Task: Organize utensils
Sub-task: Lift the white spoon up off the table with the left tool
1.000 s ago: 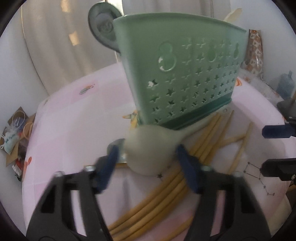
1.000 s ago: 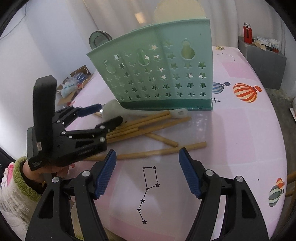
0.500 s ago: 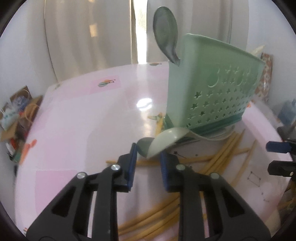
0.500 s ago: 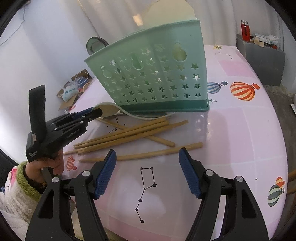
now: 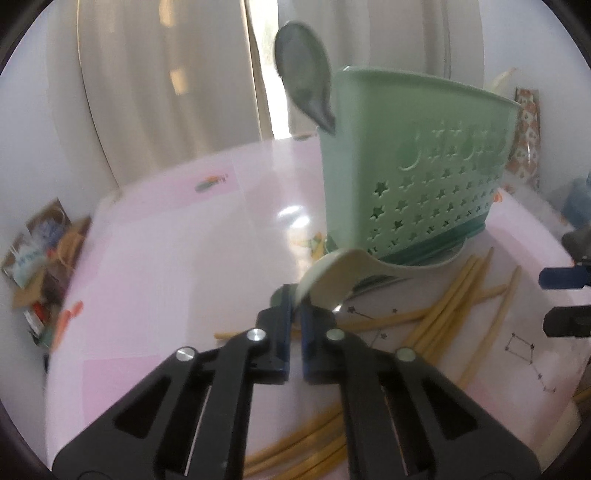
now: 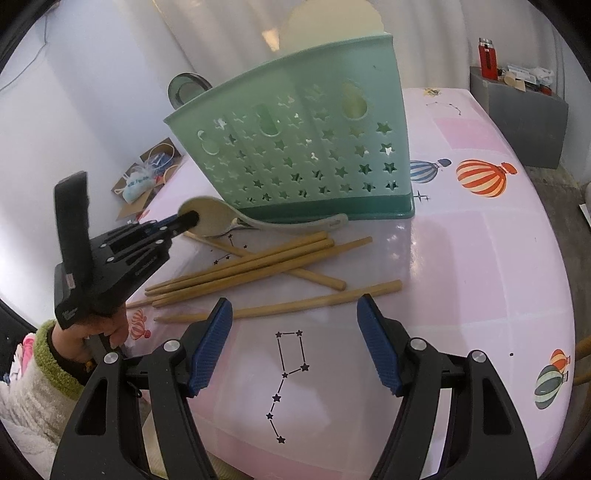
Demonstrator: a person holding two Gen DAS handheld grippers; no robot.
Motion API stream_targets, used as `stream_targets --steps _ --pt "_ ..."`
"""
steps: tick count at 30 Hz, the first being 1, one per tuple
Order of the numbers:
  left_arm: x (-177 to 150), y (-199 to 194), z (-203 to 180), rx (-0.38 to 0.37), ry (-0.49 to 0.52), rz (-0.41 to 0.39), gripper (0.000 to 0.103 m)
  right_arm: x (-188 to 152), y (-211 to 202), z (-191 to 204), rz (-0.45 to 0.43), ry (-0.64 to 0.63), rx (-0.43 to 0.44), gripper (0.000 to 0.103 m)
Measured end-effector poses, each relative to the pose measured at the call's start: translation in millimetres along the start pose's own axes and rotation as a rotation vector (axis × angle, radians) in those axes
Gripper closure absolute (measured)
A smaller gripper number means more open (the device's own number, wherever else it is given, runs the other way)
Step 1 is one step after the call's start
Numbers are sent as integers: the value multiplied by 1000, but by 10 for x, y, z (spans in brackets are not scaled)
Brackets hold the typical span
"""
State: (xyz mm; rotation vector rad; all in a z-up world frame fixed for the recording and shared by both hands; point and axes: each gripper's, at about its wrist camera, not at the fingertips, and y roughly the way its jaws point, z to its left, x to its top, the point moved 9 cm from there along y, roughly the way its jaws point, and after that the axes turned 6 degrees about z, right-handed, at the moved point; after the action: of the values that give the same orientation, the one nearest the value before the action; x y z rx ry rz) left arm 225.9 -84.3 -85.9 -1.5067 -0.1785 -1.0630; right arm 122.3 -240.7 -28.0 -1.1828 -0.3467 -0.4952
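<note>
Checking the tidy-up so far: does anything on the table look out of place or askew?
Yes. The wooden chopsticks lie loose and crisscrossed on the pink table in front of the green utensil holder, not in it. The pale spoon is tipped up on edge, its bowl pinched by the left gripper.

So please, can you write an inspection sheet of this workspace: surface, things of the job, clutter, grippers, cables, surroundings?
Surface: pink table printed with balloons and star lines.
Job's things: green holder stands upright, with a dark spoon and a pale utensil sticking out of it; beige spoon lies at its base; wooden chopsticks lie scattered in front.
Clutter: nothing seen on the table.
Grippers: left gripper shut on the beige spoon's bowl edge; right gripper open, holding nothing, over the table.
Cables: a thin wire on the wall.
Surroundings: curtains; cardboard box on the floor; grey box with small items.
</note>
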Motion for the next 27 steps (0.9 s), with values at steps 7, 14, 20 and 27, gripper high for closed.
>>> stream_targets --steps 7,14,20,27 --pt "36 -275 71 86 21 -80 101 6 -29 29 -7 -11 -23 35" --pt "-104 -622 330 77 -111 -87 101 -8 -95 56 -24 -21 -29 35" --pt "-255 -840 728 79 -268 -77 102 16 -144 114 -43 -32 -19 35" --pt "-496 -941 1128 94 -426 -61 102 186 -190 348 -81 -120 -12 41"
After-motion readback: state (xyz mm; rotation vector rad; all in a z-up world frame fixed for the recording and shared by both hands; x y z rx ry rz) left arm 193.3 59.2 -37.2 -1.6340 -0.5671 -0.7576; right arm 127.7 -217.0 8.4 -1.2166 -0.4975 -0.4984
